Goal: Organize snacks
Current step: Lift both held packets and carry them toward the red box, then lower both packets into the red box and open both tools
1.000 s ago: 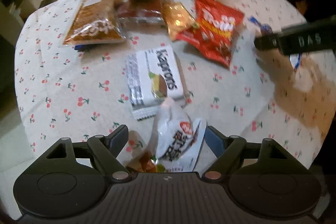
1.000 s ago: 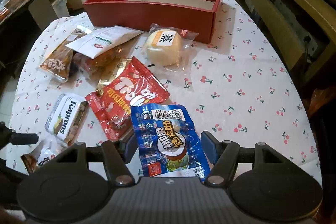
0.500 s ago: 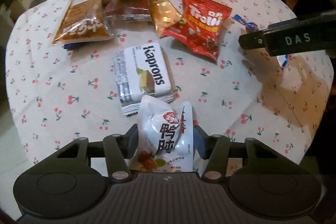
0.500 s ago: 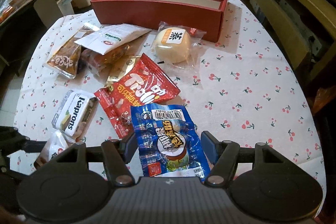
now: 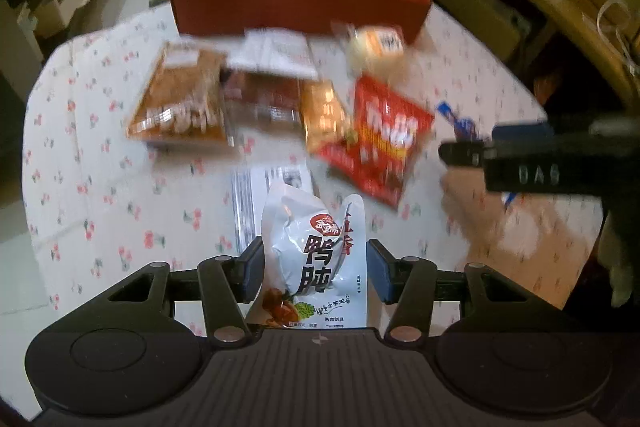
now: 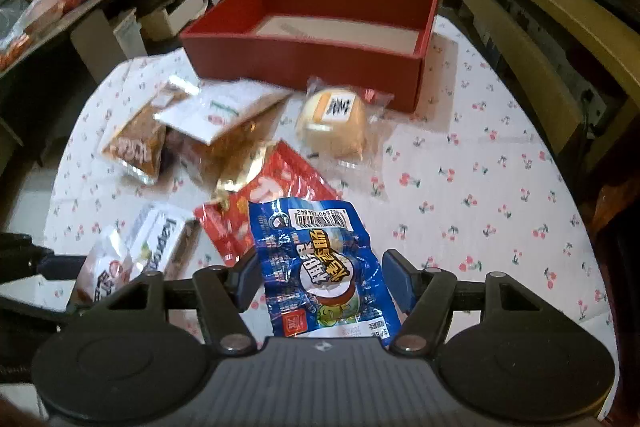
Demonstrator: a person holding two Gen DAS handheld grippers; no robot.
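red bag (image 5: 390,139): Trolli | wafer pack (image 6: 162,241): Kaprons | barcode: blue packet (image 6: 324,267)

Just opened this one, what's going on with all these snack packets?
A person is sorting snacks with a pair of tongs in each hand. The left tongs have just closed on a white pouch; the right tongs hold a blue packet. The red box at the far end of the table looks empty, and several more packets lie on the cherry-print cloth.
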